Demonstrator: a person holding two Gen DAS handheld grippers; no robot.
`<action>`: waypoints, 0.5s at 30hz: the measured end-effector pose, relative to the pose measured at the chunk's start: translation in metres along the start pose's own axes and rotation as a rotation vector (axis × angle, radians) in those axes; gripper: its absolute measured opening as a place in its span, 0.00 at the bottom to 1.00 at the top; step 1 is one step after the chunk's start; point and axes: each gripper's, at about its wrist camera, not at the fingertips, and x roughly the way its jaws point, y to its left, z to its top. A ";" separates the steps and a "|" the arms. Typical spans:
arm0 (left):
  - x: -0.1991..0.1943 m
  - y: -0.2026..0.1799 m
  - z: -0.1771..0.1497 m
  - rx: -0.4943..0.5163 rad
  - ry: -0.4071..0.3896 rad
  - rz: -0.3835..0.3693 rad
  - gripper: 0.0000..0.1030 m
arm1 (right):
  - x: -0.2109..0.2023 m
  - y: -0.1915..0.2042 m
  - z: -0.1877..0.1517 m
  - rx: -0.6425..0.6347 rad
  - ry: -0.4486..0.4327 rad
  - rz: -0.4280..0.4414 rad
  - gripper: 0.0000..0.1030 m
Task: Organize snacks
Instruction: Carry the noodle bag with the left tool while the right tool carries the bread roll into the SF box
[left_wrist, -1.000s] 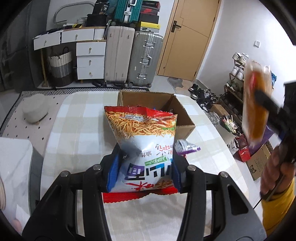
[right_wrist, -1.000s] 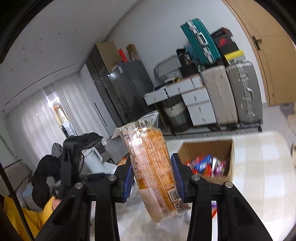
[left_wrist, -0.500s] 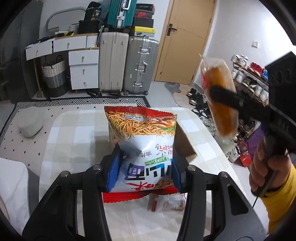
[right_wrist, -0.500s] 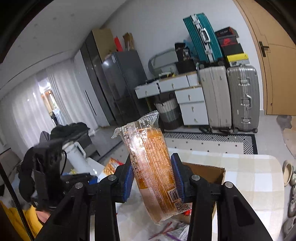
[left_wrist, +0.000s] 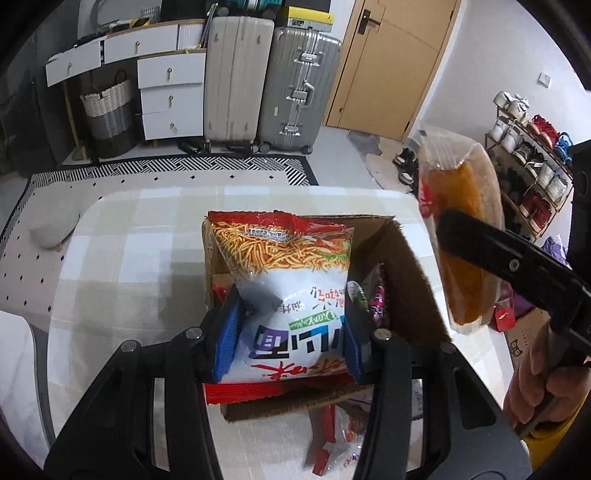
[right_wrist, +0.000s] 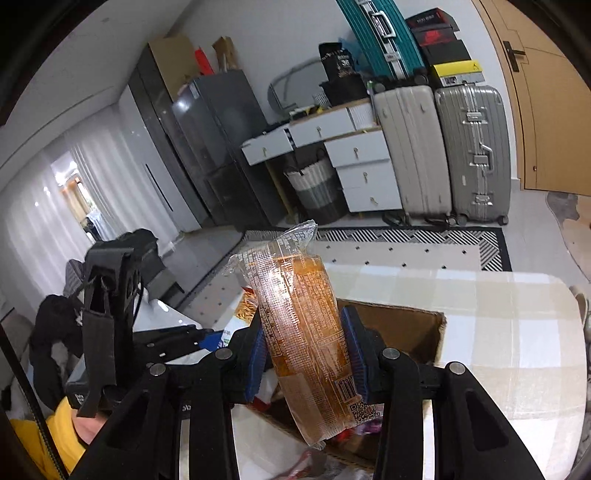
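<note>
Over the open cardboard box on the checked worktop: left claw clamped on a noodle-snack bag, blue pads pressed into both sides of its lower half, bag upside down to the camera and suspended above the box interior. Inside the box, to the right of the bag: several small bright wrappers. On the worktop just in front of the box: red-and-white packets. Further right, above the box's right wall: right claw closed on a clear-wrapped orange-brown pastry, pack upright and slightly tilted, gripped at mid-length, held in a hand with a yellow sleeve.
</note>
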 end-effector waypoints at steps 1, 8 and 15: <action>0.007 0.000 0.000 0.003 0.011 0.001 0.43 | 0.004 -0.005 -0.001 0.012 0.007 0.001 0.38; 0.028 -0.002 -0.005 0.017 0.040 -0.010 0.43 | 0.024 -0.028 -0.011 0.063 0.051 -0.013 0.38; 0.038 -0.005 -0.004 0.042 0.056 -0.003 0.43 | 0.034 -0.039 -0.018 0.069 0.087 -0.043 0.38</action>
